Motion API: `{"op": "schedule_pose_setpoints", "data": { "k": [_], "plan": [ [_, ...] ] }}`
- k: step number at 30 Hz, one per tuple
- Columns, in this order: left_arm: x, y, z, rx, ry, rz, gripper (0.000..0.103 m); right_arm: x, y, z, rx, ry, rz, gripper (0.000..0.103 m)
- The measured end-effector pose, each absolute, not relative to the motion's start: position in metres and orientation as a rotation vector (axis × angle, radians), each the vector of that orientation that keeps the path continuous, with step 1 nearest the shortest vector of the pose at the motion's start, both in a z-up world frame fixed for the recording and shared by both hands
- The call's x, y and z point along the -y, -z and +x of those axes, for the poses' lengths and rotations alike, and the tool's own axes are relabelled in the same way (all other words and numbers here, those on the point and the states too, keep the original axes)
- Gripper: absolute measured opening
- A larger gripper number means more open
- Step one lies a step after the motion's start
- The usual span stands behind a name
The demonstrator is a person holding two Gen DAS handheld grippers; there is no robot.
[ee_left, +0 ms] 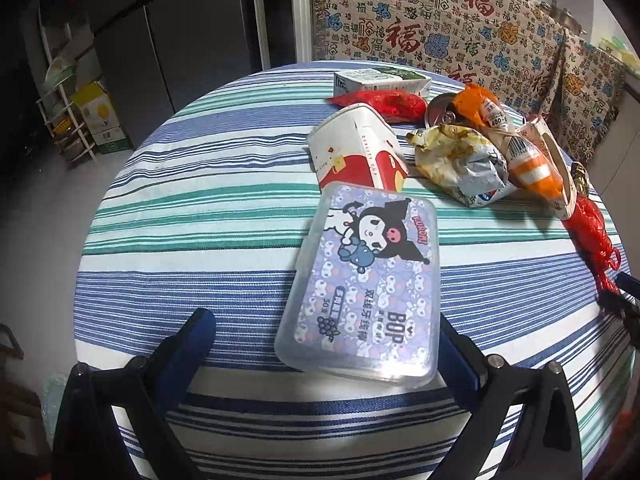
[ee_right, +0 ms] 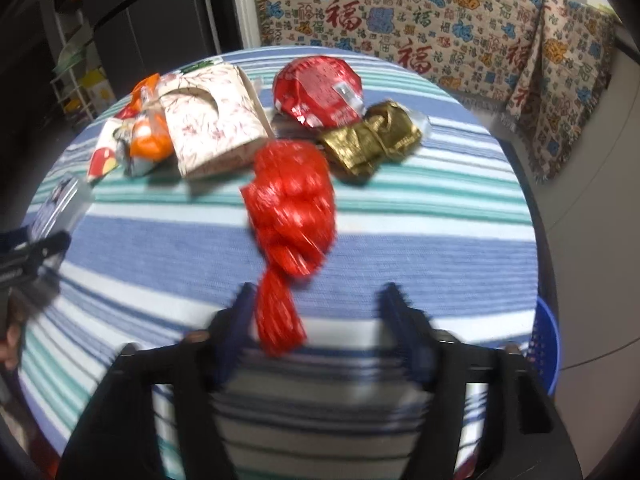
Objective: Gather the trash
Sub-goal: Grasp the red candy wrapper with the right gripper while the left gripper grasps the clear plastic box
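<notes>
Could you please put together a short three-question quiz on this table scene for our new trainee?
1. True or false: the right gripper is clamped shut on the red mesh bag.
2. Which item lies between the left gripper's open jaws: (a) paper cup, (b) clear floss-pick box, (c) milk carton?
3. What colour is the crumpled wrapper just right of the red mesh bag in the right wrist view?

Key: 1 false, its jaws are apart, the bag's tail between them. 2 (b), the clear floss-pick box. 3 gold.
</notes>
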State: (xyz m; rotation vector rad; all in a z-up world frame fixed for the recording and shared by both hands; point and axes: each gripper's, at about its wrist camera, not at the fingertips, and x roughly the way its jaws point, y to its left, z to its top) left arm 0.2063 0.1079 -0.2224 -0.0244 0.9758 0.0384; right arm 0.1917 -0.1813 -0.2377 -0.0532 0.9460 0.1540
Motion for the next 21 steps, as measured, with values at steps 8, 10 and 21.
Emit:
{"op": "schedule_pose_setpoints", "data": {
  "k": [8, 10, 21],
  "plan": [
    [-0.115, 0.2, 0.205, -0.96, 0.165, -0.021, 0.103, 0.178, 0.211, 0.195, -0.919, -0.249, -0.017, 0.096],
    [-0.111, 0.195, 0.21, -0.945, 0.197, -0.01, 0.103, 0.172, 0.204, 0.204, -0.93, -0.262, -0.027, 0.096],
    [-0.111, 0.199, 0.218, -0.971, 0.203, 0.007, 0.063, 0.164, 0.208, 0.244, -1.033, -0.286, -0.055, 0.041]
  ]
}}
